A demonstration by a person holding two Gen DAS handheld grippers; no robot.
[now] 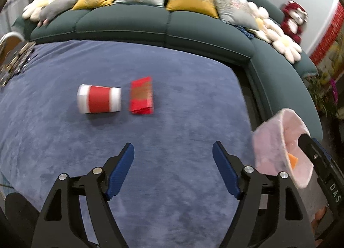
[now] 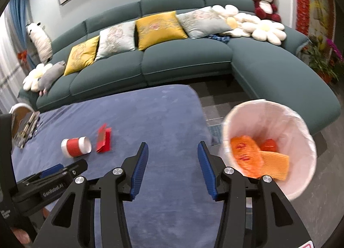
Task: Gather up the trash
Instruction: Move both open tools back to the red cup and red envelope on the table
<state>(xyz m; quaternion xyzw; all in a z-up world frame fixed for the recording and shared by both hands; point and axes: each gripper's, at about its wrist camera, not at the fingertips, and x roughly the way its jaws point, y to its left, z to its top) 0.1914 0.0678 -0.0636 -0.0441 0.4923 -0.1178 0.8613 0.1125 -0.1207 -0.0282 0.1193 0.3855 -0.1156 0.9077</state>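
My left claw [image 1: 173, 170] is wide open over the blue cloth [image 1: 172, 205] and holds nothing. My right claw [image 2: 173, 169] is about half open, also empty. The paper cup [image 1: 99, 101] lies on its side far in front of me, and the red packet [image 1: 142, 95] is just beside it on the right. The white bin [image 2: 268, 149] stands at right with orange wrappers [image 2: 247, 156] inside
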